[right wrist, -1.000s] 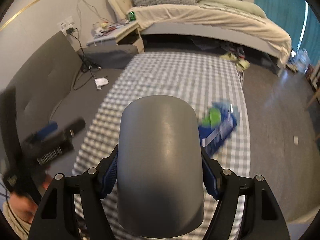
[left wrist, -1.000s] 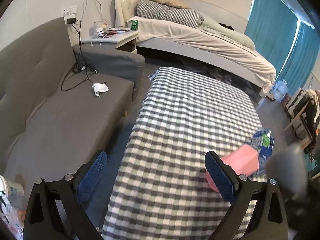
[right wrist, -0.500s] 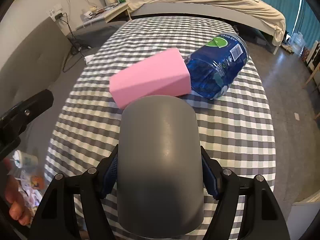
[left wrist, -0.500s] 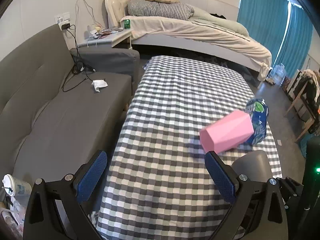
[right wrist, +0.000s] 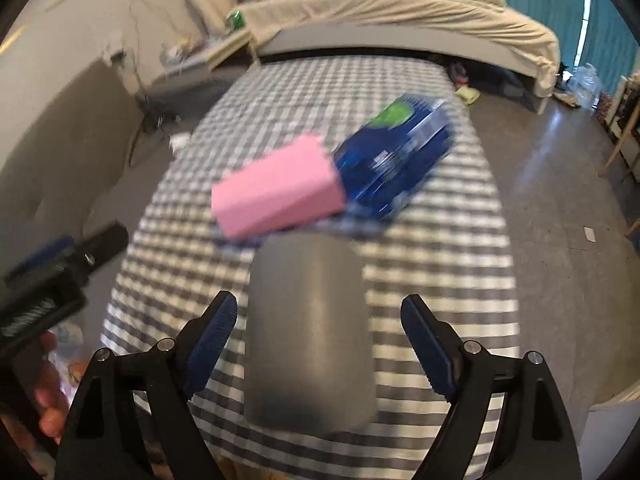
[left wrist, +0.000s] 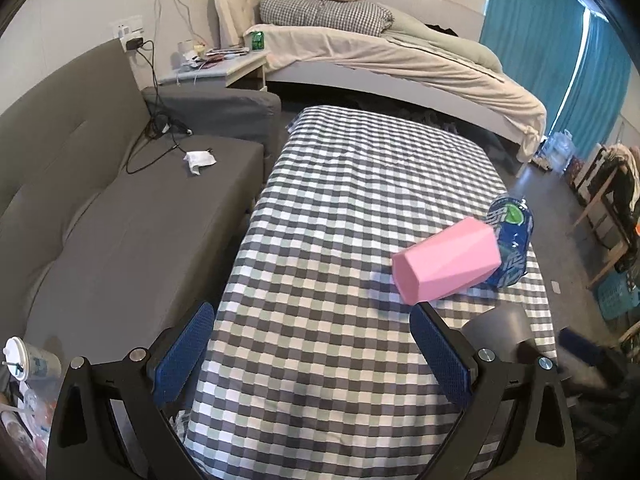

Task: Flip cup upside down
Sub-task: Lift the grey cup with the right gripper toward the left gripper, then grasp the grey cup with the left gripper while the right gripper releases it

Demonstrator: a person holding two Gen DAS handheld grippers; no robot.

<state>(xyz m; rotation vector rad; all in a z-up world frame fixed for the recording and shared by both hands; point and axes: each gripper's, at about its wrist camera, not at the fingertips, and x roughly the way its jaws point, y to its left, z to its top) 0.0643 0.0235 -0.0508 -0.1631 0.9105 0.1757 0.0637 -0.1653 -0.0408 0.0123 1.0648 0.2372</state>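
Observation:
A grey cup (right wrist: pixel 310 332) stands upside down on the checked tablecloth (right wrist: pixel 440 264), closed end up, between the open fingers of my right gripper (right wrist: pixel 320 344). The blue pads stand clear of its sides. The cup's top edge also shows in the left wrist view (left wrist: pixel 500 324), behind my left gripper's right finger. My left gripper (left wrist: pixel 312 356) is open and empty, low over the table's near left edge. The right wrist view is blurred.
A pink faceted cup (left wrist: pixel 446 266) lies on its side mid-table against a blue bottle (left wrist: pixel 510 240), just beyond the grey cup. A grey sofa (left wrist: pixel 100 220) runs along the table's left side. A bed (left wrist: pixel 400 60) stands behind.
My right gripper has opened and let go of the grey cup, which now stands on the table. The right gripper has drawn back. The left gripper has barely moved.

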